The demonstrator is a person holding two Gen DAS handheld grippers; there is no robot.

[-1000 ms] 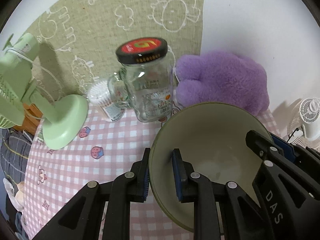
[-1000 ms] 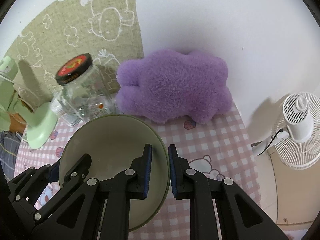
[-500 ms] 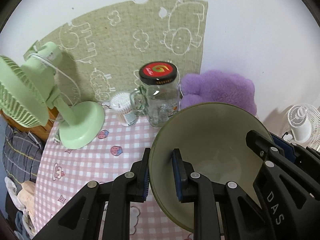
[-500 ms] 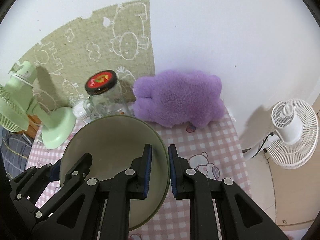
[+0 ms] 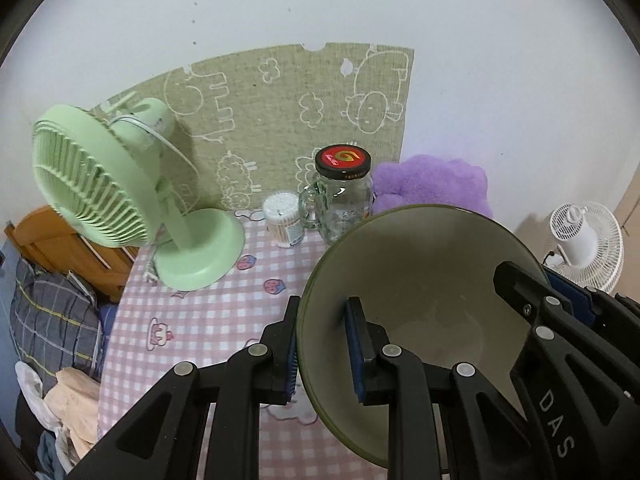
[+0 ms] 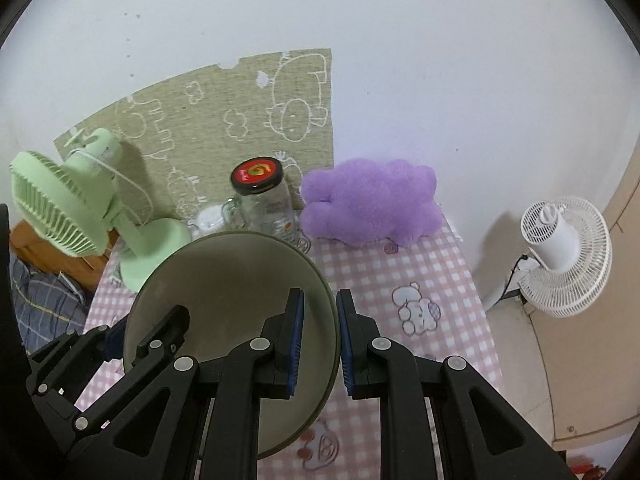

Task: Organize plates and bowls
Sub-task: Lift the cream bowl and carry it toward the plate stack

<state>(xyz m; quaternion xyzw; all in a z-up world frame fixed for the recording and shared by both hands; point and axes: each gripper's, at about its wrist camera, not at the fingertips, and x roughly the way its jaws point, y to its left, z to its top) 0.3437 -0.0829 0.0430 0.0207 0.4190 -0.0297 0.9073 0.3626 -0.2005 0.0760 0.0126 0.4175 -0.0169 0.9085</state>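
Pink checked tablecloth (image 5: 208, 316) below; I have both tongs, left (image 5: 322, 344) and right (image 6: 319, 336), clamped on the bowl's (image 5: 420, 280) opposite rims.

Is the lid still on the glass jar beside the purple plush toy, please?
Yes, the glass jar wears its red-and-black lid, standing just left of the purple plush toy.

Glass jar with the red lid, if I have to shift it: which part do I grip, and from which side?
Grip the glass jar across its body just below the red lid, coming from the front. It stands upright and the tablecloth before it is bare; the handle and the cotton swab tub crowd its left, the purple plush its right.
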